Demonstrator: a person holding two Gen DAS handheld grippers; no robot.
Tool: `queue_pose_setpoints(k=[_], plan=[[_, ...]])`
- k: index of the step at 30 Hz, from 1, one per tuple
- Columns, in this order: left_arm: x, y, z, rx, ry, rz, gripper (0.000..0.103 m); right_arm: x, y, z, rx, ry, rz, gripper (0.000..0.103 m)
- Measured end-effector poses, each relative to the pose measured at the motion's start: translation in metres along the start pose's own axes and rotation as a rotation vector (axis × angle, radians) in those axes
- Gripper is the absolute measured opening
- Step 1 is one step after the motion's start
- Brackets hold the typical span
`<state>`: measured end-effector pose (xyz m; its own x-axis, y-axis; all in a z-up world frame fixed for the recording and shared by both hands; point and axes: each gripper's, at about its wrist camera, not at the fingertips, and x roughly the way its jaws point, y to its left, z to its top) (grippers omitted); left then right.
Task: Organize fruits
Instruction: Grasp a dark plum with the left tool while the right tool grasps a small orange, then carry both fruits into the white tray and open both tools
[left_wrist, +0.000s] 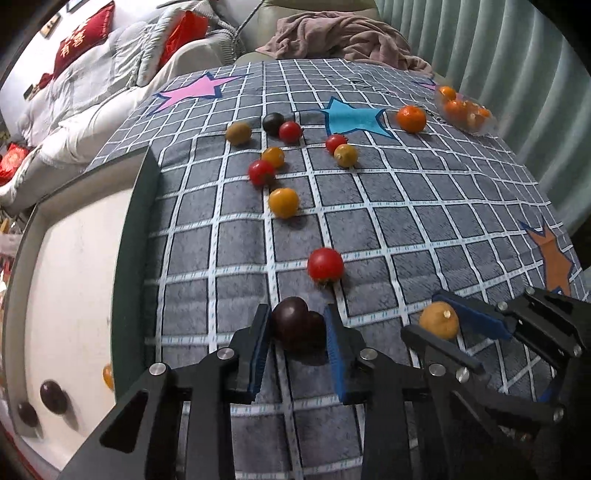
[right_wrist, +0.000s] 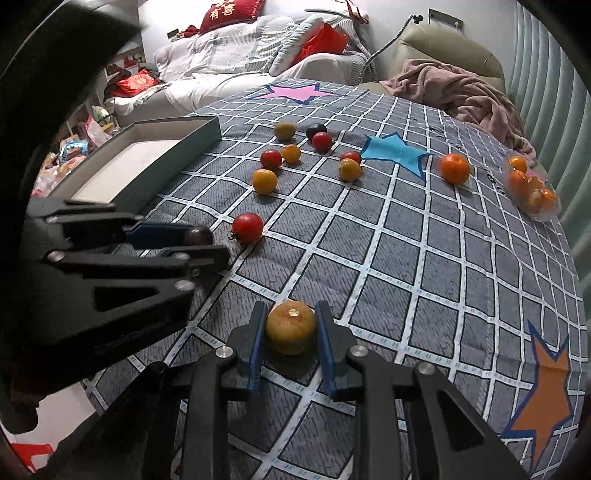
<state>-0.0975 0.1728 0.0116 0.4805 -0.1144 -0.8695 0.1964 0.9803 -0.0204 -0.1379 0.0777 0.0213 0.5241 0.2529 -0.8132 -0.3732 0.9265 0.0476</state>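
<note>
My left gripper (left_wrist: 298, 321) is shut on a dark purple tomato (left_wrist: 295, 323) resting on the grey checked cloth; it also shows in the right wrist view (right_wrist: 199, 235). My right gripper (right_wrist: 291, 325) is shut on a brownish-yellow tomato (right_wrist: 291, 328), which shows in the left wrist view too (left_wrist: 439, 319). A red tomato (left_wrist: 325, 264) lies just ahead of the left gripper. Further off lie several red, orange and dark tomatoes, among them an orange one (left_wrist: 283, 202). A white box with a dark green rim (left_wrist: 133, 229) stands at left and holds two dark tomatoes (left_wrist: 53, 397) and an orange one.
A tangerine (left_wrist: 411, 119) lies near the blue star. A clear plastic tub of tangerines (left_wrist: 463, 109) sits at the far right edge. A pink blanket (left_wrist: 332, 37) is heaped at the back. A sofa with red cushions stands beyond the table at left.
</note>
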Motion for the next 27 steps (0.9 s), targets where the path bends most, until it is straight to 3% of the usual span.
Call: queue_pose_setpoints(k=[18, 27], plan=[[-0.018, 0.014, -0.026, -0.108, 0.002, 0.007, 0.030, -0.013, -0.018, 0.000, 0.129, 0.029, 0.079, 0.028], [-0.045, 0.026, -0.029, -0.145, -0.055, 0.000, 0.031, -0.024, -0.010, 0.009, 0.128, 0.019, 0.096, 0.028]])
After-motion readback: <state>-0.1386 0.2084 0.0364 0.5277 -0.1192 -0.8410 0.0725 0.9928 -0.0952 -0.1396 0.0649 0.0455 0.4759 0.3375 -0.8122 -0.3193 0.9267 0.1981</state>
